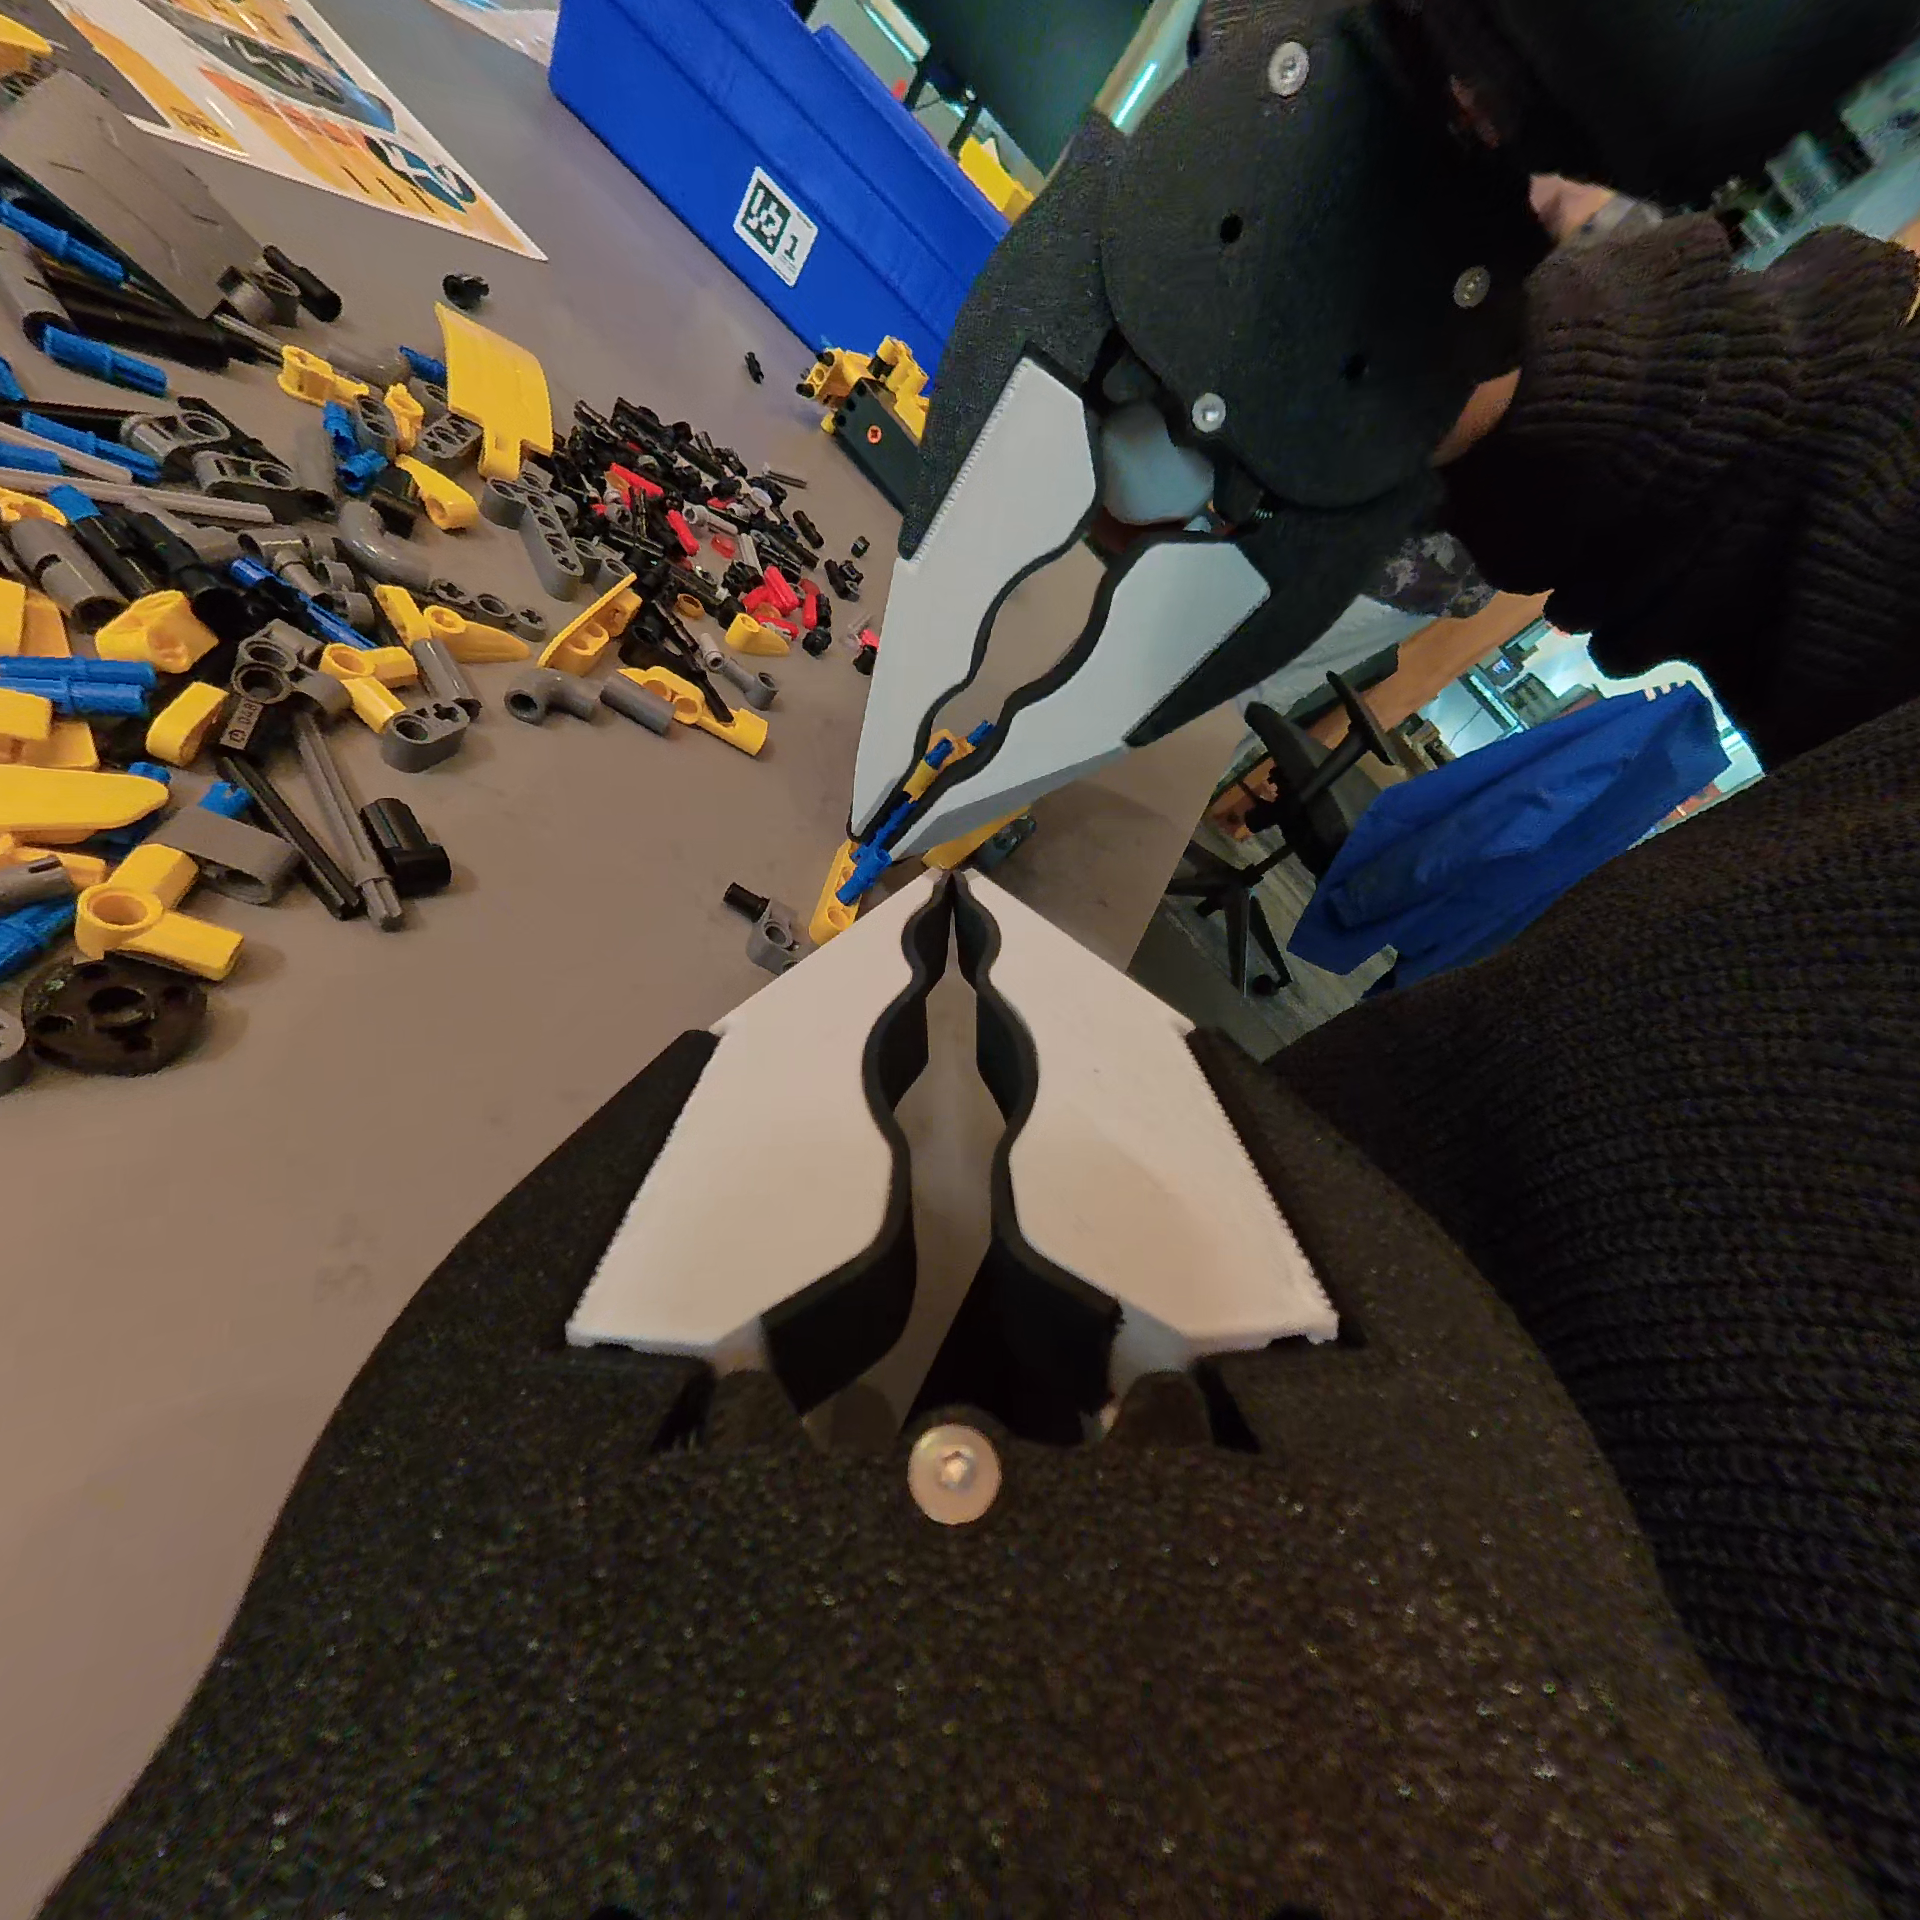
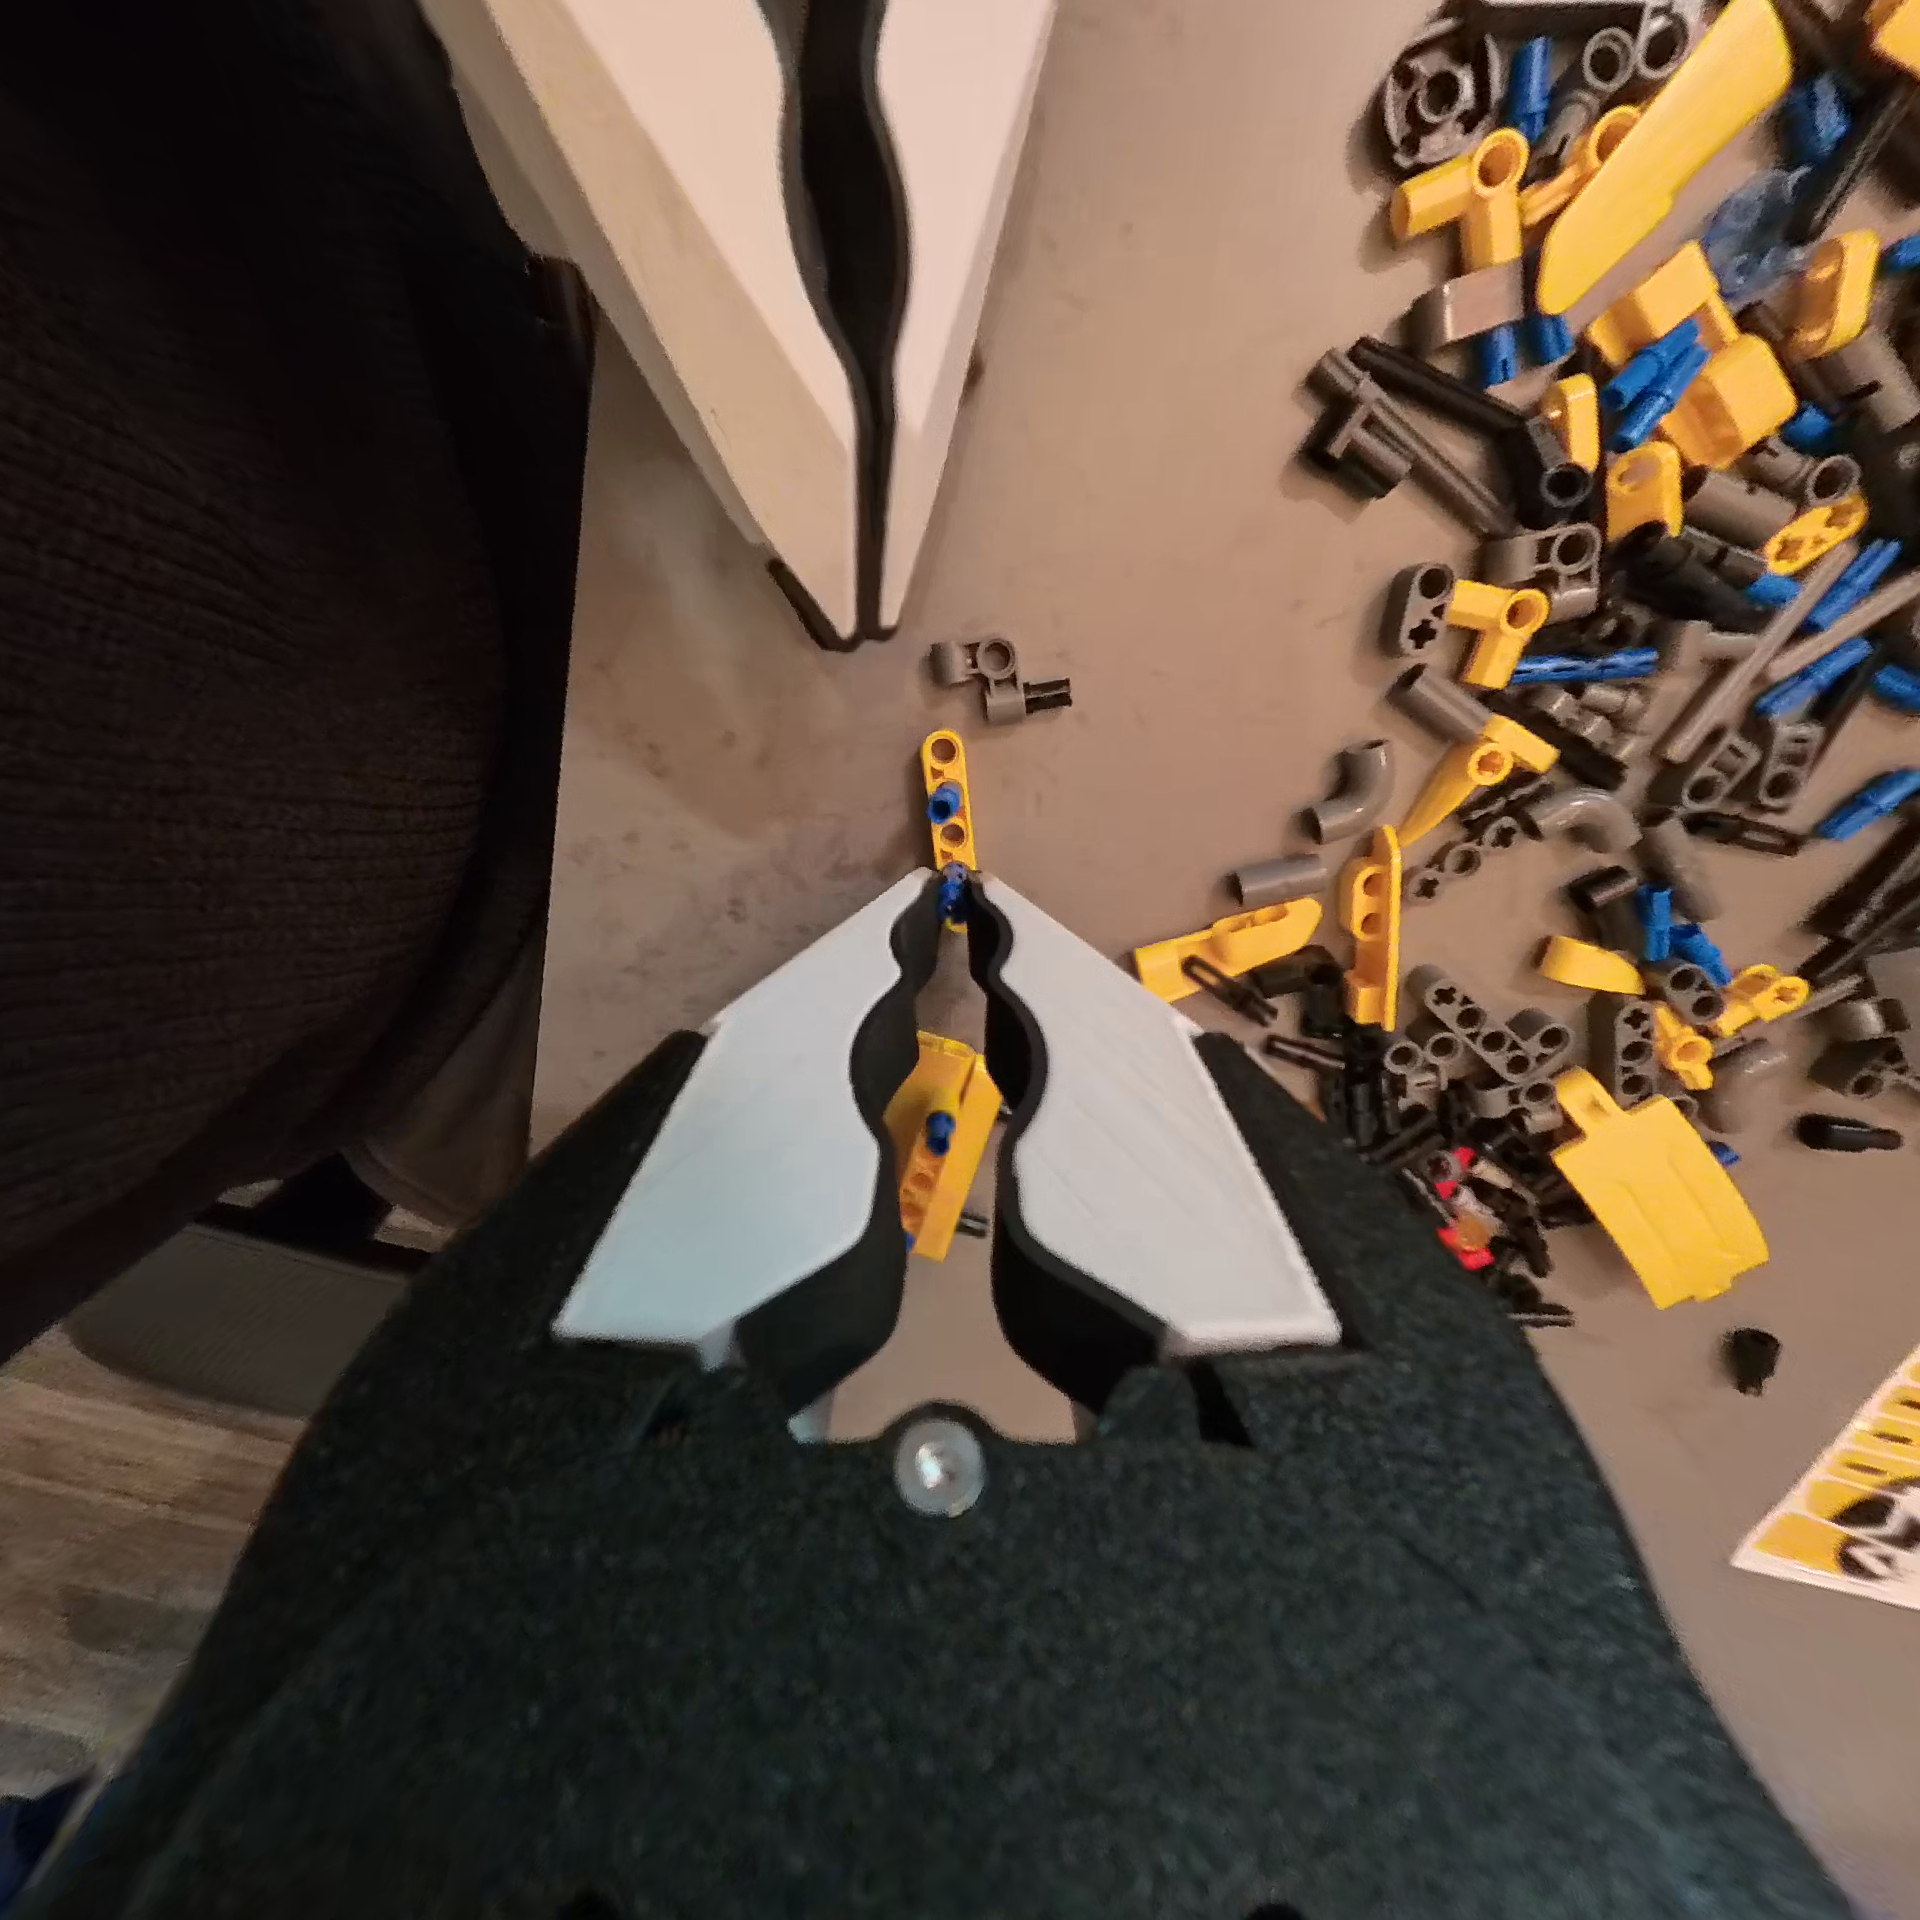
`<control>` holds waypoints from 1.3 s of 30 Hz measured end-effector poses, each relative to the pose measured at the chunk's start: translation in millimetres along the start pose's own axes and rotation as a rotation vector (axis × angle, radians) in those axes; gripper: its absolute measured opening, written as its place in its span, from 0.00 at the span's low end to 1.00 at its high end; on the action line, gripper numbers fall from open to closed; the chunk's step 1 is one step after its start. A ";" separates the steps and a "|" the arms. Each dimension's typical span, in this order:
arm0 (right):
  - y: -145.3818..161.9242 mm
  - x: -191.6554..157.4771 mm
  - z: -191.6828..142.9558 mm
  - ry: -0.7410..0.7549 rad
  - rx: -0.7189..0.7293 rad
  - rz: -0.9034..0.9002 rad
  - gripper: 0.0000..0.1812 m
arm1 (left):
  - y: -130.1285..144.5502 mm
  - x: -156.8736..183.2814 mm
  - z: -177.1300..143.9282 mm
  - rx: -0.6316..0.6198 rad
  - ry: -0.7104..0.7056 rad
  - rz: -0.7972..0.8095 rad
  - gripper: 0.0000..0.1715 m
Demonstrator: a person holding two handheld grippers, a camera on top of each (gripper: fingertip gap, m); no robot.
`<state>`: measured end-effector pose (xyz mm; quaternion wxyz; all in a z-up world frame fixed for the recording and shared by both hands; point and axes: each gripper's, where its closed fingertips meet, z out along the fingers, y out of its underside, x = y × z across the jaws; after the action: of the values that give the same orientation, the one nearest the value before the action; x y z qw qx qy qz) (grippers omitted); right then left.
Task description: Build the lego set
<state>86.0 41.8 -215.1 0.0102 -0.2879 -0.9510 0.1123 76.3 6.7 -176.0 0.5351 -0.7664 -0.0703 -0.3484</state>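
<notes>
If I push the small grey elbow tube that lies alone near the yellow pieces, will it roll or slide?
The grey elbow tube is bent, so it would probably pivot or wobble, not roll straight. It looks like hard, smooth plastic, likely light, so a push may skid it across the grey table.

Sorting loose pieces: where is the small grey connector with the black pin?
In the right wrist view, the grey connector lies alone on the table, between both tools' tips.

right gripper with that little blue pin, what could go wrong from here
The right gripper pinches the blue pin only at its fingertips, so it could twist or pop out. The yellow beam lies loose on the table and may slide if pushed. The shut left gripper hovers close, so the two could bump.
</notes>
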 end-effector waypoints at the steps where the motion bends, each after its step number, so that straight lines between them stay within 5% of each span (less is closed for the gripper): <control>1: 0.1 0.0 0.0 -0.013 0.012 0.023 0.02 | 0.0 0.0 0.0 0.000 0.000 0.000 0.00; 13: 5.0 3.2 2.1 -0.058 0.028 0.191 0.02 | 0.0 0.2 -0.1 0.001 0.002 0.000 0.00; 31: 6.4 5.2 3.1 0.052 0.008 0.048 0.03 | 0.3 -1.5 0.5 0.008 -0.013 0.024 0.00; 39: 10.9 6.9 1.6 0.117 0.094 0.089 0.22 | 1.3 -3.3 2.4 0.006 -0.040 0.053 0.00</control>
<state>86.1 54.1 -219.4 0.0742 -0.3350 -0.9287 0.1404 75.6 9.2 -179.5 0.5450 -0.7731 -0.0617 -0.3186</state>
